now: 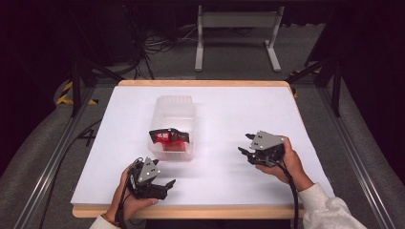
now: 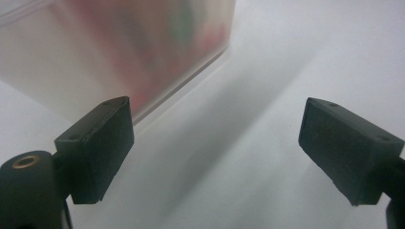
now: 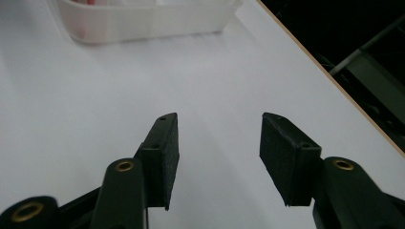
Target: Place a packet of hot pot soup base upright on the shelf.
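Both black two-jaw grippers, left (image 1: 165, 183) and right (image 1: 244, 143), wide open, empty, near front edge; approach translucent plastic box (image 1: 174, 126) squarely, slowly.

Clear plastic tub (image 1: 174, 125) with a red packet (image 1: 168, 139) inside

The translucent, round-cornered tub stands upright and open, ahead of the left tongs (image 1: 168, 183) and off to the left of the right tongs (image 1: 246, 144), apart from both. The red packet with a black top edge sits tilted in the tub's near end, on the side closest to the left tongs.
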{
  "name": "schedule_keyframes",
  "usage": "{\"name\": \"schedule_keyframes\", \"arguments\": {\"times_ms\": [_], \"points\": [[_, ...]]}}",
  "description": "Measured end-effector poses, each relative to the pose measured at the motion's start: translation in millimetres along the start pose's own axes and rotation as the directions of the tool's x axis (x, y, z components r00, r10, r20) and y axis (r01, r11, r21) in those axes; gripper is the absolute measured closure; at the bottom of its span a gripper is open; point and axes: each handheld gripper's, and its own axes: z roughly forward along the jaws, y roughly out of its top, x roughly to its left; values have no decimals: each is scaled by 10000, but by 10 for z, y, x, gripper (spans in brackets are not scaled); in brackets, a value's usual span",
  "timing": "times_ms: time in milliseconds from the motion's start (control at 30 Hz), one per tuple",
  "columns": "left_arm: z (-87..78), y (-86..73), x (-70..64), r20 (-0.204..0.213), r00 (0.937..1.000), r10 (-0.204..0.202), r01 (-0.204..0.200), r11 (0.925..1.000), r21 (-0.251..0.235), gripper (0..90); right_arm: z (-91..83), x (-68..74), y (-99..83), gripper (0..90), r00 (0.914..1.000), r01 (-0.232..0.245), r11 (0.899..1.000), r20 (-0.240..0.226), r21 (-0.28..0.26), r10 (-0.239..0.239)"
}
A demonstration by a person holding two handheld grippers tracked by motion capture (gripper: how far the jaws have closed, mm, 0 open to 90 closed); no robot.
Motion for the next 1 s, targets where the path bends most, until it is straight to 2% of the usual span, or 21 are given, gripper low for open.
{"name": "schedule_keyframes", "arguments": {"times_ms": [200, 433, 600, 633, 767, 1000], "points": [[6, -2, 0, 21, 10000, -94, 94, 10000, -2, 107, -42, 6, -170, 424, 9997, -19, 9995, 261, 318, 10], [14, -4, 5, 31, 10000, -95, 94, 9999, 45, 96, -114, 12, -389, 337, 9989, -239, 9988, 425, 436, 220], [20, -7, 9, 9, 10000, -75, 74, 9999, 97, 93, -166, 0, -527, 297, 9974, -514, 9979, 534, 400, 493], [25, -8, 9, 22, 10000, -59, 59, 9999, 100, 92, -194, -6, -605, 284, 9963, -707, 9965, 523, 442, 684], [40, -11, 2, -7, 10000, 16, -15, 9999, 169, 90, -234, -7, -690, 251, 9950, -820, 9953, 612, 519, 788], [43, -12, 0, 10, 10000, 37, -37, 9998, 174, 87, -371, -21, -885, 209, 9901, -1203, 9921, 775, 354, 1173]]}}
